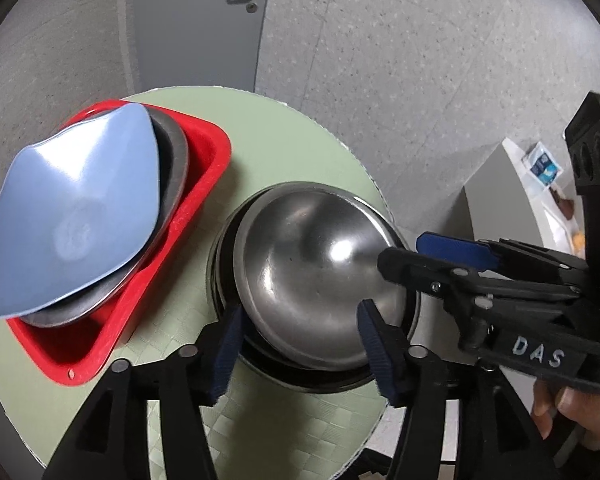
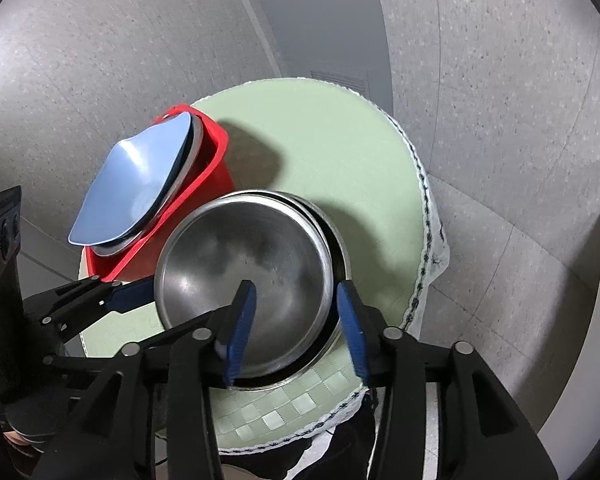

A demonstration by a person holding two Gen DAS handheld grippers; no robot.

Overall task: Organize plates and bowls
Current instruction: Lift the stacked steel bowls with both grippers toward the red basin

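Observation:
A steel bowl sits tilted inside a larger steel bowl on a round green table. My left gripper is open, its fingers straddling the top bowl's near rim. My right gripper is open, one finger inside the top bowl and one outside the stack's right rim; it also shows in the left wrist view. A red rack at the left holds a blue plate leaning on steel plates.
The table carries a green checked cloth with a white embroidered edge. A grey door and speckled floor lie behind. A white shelf with packets stands at the right.

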